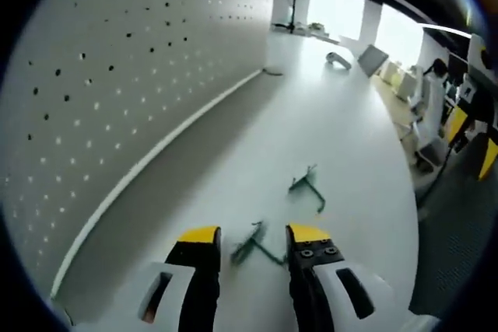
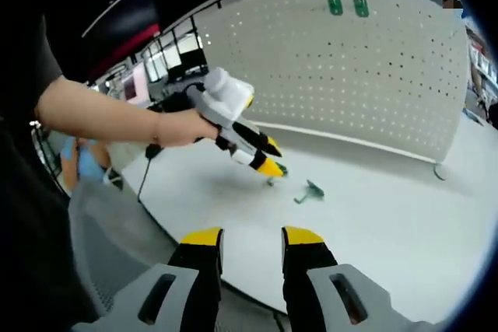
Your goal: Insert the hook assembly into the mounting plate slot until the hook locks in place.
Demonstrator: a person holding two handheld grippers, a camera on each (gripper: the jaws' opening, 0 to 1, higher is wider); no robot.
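— Left gripper [image 1: 253, 239], jaws apart, straddles a green hook [image 1: 255, 245] on the white table [image 1: 342, 138].
— Thin wire, light, probably slippery; grip its straight shank. Right gripper [image 2: 253, 239] waits open.

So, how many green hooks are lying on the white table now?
2. One hook lies between the left gripper jaws; the other hook lies farther out on the table. More may be hidden.

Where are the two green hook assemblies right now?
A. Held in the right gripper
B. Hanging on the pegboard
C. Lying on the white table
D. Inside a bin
C: both green hooks lie on the white table, one between the left gripper's open jaws.
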